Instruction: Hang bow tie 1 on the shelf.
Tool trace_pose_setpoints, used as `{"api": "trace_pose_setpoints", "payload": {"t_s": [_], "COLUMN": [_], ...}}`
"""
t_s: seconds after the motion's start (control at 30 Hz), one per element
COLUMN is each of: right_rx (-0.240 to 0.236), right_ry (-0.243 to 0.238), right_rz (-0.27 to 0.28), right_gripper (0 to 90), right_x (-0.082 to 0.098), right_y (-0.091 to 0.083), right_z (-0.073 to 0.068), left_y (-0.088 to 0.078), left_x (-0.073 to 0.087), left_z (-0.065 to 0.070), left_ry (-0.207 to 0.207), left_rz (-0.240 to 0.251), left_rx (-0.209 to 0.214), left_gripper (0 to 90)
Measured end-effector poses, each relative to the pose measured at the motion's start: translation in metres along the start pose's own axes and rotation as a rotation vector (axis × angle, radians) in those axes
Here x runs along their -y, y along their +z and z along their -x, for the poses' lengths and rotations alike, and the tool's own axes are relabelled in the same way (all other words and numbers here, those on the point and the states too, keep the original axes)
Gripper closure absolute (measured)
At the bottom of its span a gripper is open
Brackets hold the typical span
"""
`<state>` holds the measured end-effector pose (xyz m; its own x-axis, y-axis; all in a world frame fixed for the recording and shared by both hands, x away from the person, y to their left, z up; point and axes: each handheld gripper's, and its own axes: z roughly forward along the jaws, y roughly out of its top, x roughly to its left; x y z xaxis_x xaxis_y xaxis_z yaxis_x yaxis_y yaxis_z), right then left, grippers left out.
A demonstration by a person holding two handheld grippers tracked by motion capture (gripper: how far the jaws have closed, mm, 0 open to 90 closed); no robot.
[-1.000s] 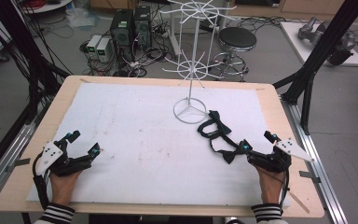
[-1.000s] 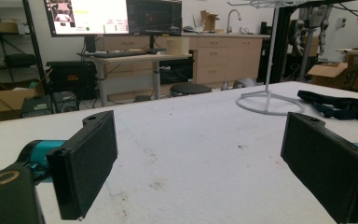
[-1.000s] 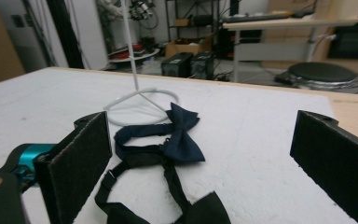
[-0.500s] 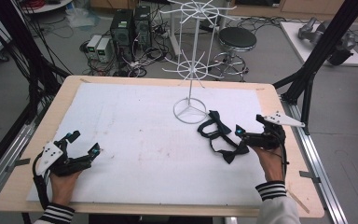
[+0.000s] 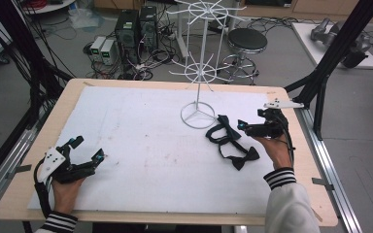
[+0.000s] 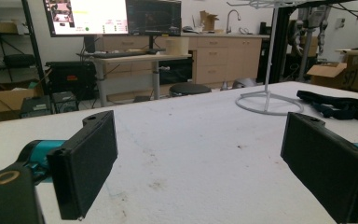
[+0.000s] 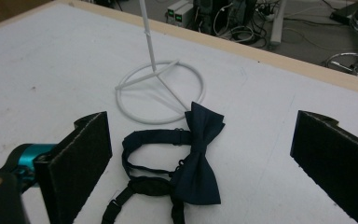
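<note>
The right gripper [image 5: 255,127], jaws spread wide and empty, hovers just over the nearer bow tie [image 7: 196,154], which lies straight ahead between them, long axis running away toward the white stand's ring base [image 7: 161,91].

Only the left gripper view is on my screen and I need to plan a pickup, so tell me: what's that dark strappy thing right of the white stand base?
Observer: It's a dark bow tie with a looped neck strap, lying flat.
Operator: Just the one?
Observer: No, two. A second bow tie lies just below the first in the high view.
Operator: Where's the right tool?
Observer: The right tool is at the first bow tie, jaws wide open on either side of it, gripping nothing.
</note>
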<state>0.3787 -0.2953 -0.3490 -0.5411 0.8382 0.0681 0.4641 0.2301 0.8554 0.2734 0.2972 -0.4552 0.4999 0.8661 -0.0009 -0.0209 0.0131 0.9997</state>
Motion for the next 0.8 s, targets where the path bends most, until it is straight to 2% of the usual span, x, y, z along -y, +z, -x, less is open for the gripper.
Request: {"api": "trace_pose_setpoints", "payload": {"t_s": [0.17,0.43,0.5,0.6,0.8], "right_rx": [-0.004,-0.007,-0.007,0.0,0.015], "right_ry": [-0.025,-0.028,-0.036,-0.079,-0.093], "right_rz": [-0.054,-0.105,-0.133,-0.162,-0.197], "right_gripper": [5.0,5.5,5.5,5.5,5.5], "right_x": [-0.012,-0.021,-0.023,-0.028,-0.031], "right_y": [0.009,0.024,0.028,0.035,0.046], "right_z": [0.0,0.003,0.004,0.003,0.005], "left_y": [0.0,0.0,0.0,0.0,0.0], "left_x": [0.0,0.0,0.0,0.0,0.0], "left_z": [0.0,0.001,0.0,0.0,0.001], "left_ry": [0.0,-0.004,-0.003,0.0,-0.004], "left_rz": [0.0,0.002,0.001,0.001,0.002], "left_rx": [-0.001,0.0,0.0,-0.002,0.0], "left_gripper": [11.2,11.2,11.2,11.2,11.1]}}
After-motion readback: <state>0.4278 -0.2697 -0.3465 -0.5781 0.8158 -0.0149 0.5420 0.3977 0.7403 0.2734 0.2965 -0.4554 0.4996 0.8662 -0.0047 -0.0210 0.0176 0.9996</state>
